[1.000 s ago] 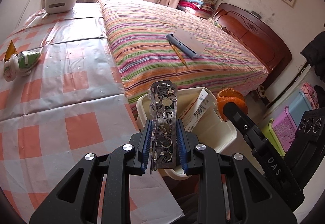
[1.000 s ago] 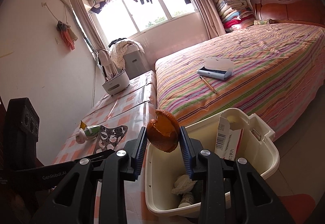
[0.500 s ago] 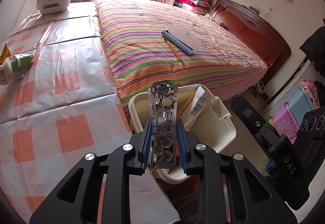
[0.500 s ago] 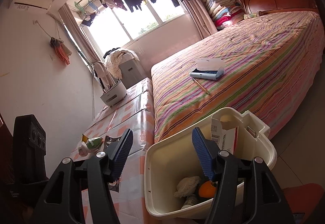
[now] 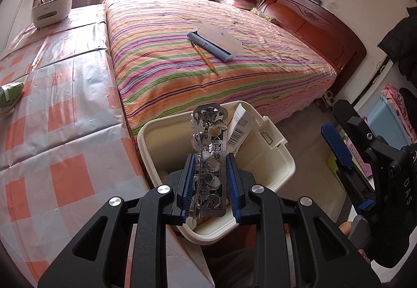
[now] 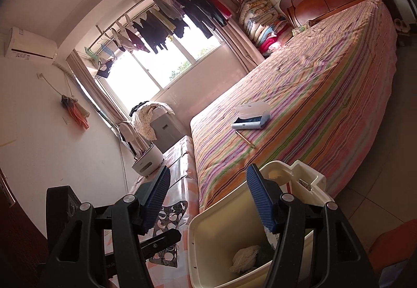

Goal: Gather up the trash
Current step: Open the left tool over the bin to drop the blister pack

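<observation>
Left wrist view shows the left gripper [image 5: 208,183] clamped on a used silver blister pack [image 5: 209,147], which stands upright between the blue pads directly over the cream trash bin [image 5: 282,165] beside the bed [image 5: 208,53]. A barcoded carton [image 5: 241,126] leans inside the bin, and a green wrapper [image 5: 10,95] lies far off on the checked counter [image 5: 65,157]. The right gripper [image 5: 338,152] sits off to the right with nothing in it. Right wrist view shows the right gripper [image 6: 208,199] with its jaws spread wide and empty above the bin's near rim [image 6: 221,212]; a crumpled pale wad [image 6: 245,256] lies at the bottom. To finish the drop well, the left gripper should probably stay centred over the opening and release fully, since the light, flat pack could catch on a pad or glance off the carton and land on the floor.
</observation>
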`<state>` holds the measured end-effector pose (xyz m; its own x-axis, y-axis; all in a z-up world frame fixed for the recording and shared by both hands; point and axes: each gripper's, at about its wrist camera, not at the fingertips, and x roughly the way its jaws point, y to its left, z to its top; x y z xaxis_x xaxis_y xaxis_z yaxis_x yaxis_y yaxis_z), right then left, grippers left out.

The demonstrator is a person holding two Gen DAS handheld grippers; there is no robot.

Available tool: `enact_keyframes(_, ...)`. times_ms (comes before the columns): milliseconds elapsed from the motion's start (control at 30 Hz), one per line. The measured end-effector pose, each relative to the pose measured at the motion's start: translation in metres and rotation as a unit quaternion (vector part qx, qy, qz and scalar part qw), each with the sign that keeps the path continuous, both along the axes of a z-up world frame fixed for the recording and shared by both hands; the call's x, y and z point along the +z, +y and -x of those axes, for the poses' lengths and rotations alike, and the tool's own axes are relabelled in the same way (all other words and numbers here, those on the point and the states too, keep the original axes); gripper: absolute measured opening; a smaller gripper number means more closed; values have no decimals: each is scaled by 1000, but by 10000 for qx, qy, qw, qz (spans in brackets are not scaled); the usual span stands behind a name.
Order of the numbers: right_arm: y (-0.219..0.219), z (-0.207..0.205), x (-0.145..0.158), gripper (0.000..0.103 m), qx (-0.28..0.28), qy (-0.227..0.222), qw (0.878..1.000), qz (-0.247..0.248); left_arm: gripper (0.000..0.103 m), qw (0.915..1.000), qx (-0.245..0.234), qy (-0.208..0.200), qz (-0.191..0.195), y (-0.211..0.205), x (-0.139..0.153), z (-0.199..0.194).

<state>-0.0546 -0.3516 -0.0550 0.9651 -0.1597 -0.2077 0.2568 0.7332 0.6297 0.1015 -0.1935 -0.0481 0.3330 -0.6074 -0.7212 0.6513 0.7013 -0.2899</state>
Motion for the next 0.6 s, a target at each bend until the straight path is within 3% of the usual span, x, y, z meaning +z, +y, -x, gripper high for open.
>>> enact_keyframes(433,-6,8,-1,61,-251,-145,9995,-86,26,9986,-410,-247,-203,-29,9,9)
enact_keyframes(600,-5,9,-2,61,-321,-148,9993,-79,58,9979,-386,-475,-217,-25,16,10)
